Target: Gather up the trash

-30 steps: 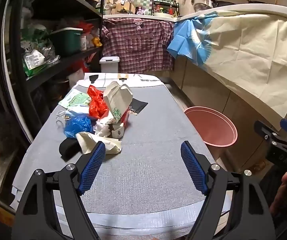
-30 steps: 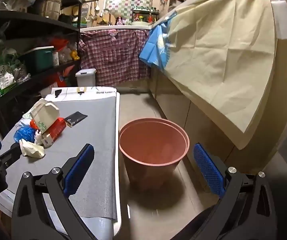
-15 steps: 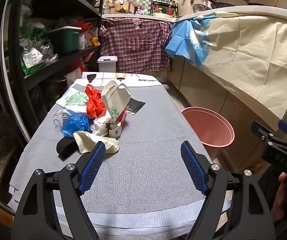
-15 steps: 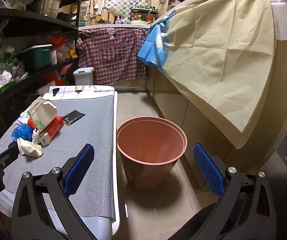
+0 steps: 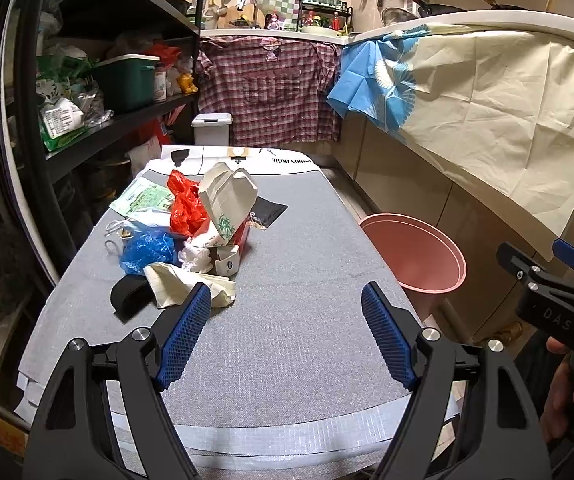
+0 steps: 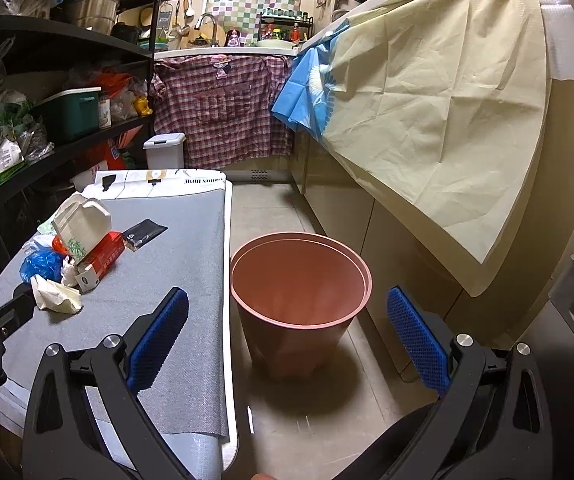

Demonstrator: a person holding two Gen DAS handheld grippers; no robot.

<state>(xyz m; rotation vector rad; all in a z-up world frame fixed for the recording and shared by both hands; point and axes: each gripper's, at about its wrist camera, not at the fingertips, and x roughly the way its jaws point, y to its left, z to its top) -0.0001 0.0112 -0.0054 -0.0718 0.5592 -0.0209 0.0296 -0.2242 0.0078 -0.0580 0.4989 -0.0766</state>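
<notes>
The left hand-held gripper [image 5: 287, 332] hangs over the near end of the grey tabletop [image 5: 287, 280], its blue pads spread wide and holding nothing. Just beyond its left finger lies a crumpled cream paper [image 5: 183, 286], touching a black band [image 5: 129, 294] near the tabletop's left edge. Behind these the trash pile runs toward the far left corner: a blue plastic bag [image 5: 149, 248], a small white carton [image 5: 227, 262] against a red box [image 5: 243, 232], a tilted beige takeaway box [image 5: 227, 200], a red plastic bag [image 5: 183, 204] and a green-printed wrapper [image 5: 143, 198]. A black sachet [image 5: 269, 212] lies apart, nearer the middle.

The right hand-held gripper [image 6: 287, 340] is likewise released and empty, held off the tabletop's right edge above the floor [image 6: 287, 208]. Straight ahead of it stands the pink bin [image 6: 299, 280], upright on the floor just beside that edge.
</notes>
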